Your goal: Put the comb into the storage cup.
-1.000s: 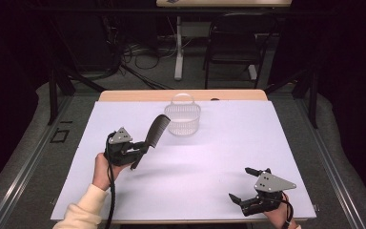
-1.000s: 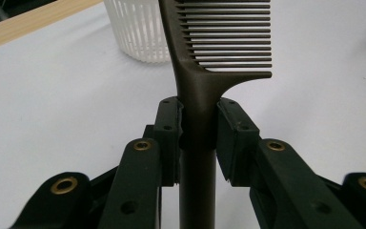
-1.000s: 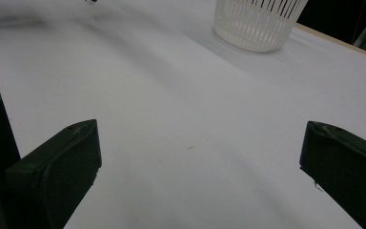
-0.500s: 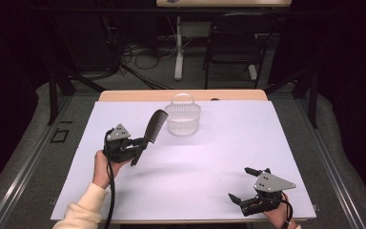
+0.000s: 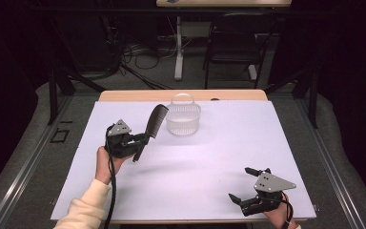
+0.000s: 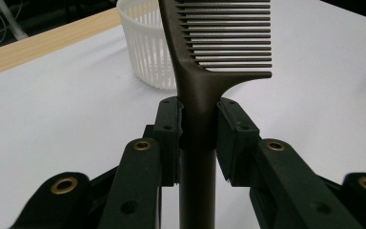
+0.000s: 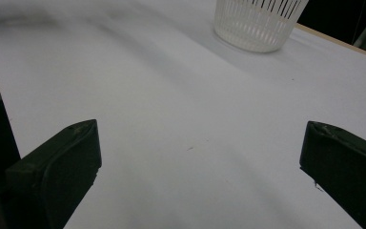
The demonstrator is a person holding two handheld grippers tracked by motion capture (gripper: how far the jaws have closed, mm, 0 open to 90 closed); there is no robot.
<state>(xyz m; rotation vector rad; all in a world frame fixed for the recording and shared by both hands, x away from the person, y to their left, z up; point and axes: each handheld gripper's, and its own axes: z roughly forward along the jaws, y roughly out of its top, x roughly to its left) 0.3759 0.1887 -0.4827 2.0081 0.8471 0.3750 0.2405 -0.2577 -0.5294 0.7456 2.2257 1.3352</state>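
My left gripper (image 5: 140,141) pinches the dark comb (image 5: 155,121) by its handle, lifted but not yet in the white basket (image 5: 183,118), while my right gripper (image 5: 246,184) rests spread, holding nothing.

White basket (image 5: 183,118), prob. empty, on table (image 5: 219,157)

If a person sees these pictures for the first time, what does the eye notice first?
The dark comb stands out: the left gripper clamps its handle and holds it raised above the white table cover, on the left side. Just beyond it, the white slatted basket sits near the far edge. The right gripper rests open at the near right corner, holding nothing.
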